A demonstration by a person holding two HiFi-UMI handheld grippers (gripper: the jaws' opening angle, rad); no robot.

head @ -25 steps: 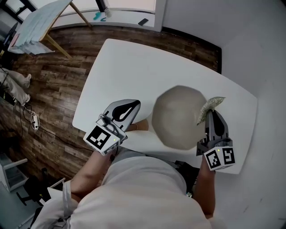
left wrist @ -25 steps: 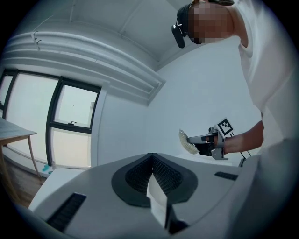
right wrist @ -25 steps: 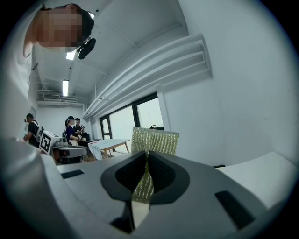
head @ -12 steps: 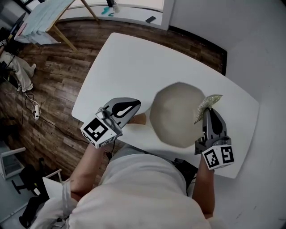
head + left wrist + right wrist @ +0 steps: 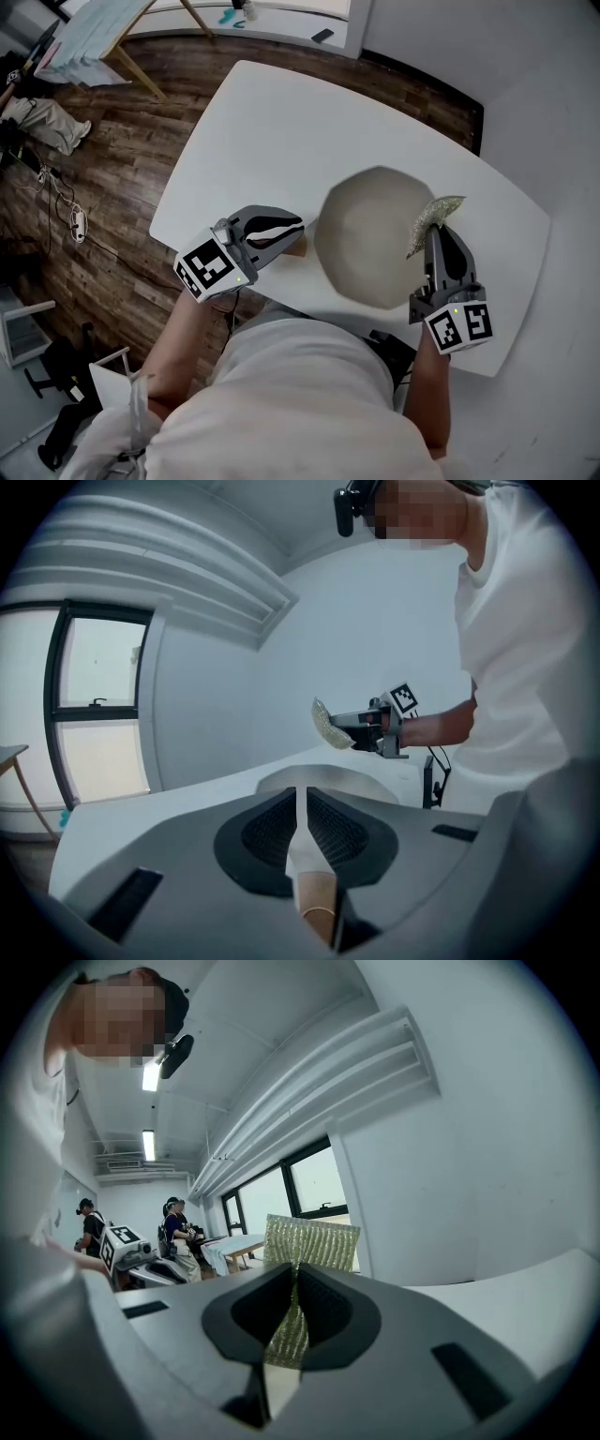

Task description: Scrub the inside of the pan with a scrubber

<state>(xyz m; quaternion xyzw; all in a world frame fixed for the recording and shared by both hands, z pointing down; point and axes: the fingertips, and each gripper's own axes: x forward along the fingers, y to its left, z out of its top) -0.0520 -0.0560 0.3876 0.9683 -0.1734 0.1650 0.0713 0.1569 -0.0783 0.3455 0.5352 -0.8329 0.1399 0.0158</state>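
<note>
A round pale grey pan (image 5: 375, 234) sits on the white table (image 5: 253, 122). Its tan wooden handle (image 5: 294, 249) points left. My left gripper (image 5: 284, 232) is shut on that handle, which shows between the jaws (image 5: 314, 897) in the left gripper view, with the pan's rim (image 5: 328, 782) just beyond. My right gripper (image 5: 434, 239) hovers at the pan's right edge, shut on a glittery green-gold scrubber (image 5: 434, 214). The scrubber (image 5: 309, 1239) sticks up above the jaws in the right gripper view. The scrubber (image 5: 326, 724) hangs above the pan.
The table's near edge runs just under both grippers. Dark wood floor (image 5: 122, 159) lies to the left, with cables (image 5: 75, 225) and a cloth-covered table (image 5: 84, 47) at the far left. A white wall (image 5: 562, 112) stands on the right. People (image 5: 178, 1227) stand far off.
My left gripper has swung to point more to the right along the handle and has sunk a little. The right gripper with the scrubber has stayed in place.
</note>
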